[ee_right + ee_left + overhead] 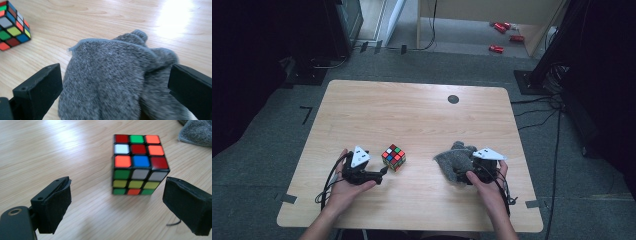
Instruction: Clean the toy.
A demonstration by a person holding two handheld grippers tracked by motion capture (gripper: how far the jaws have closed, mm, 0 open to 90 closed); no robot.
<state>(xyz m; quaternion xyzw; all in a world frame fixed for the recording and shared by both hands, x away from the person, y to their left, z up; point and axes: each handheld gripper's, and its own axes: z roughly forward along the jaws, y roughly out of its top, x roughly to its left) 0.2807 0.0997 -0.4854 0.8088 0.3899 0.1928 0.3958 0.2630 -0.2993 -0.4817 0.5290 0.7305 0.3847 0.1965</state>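
While the scrambled multicoloured puzzle cube sits just ahead of the left gripper, slightly right of centre between its wide fingers, the right gripper straddles the grey knitted cloth (fingers wide too) on the pale wooden surface.
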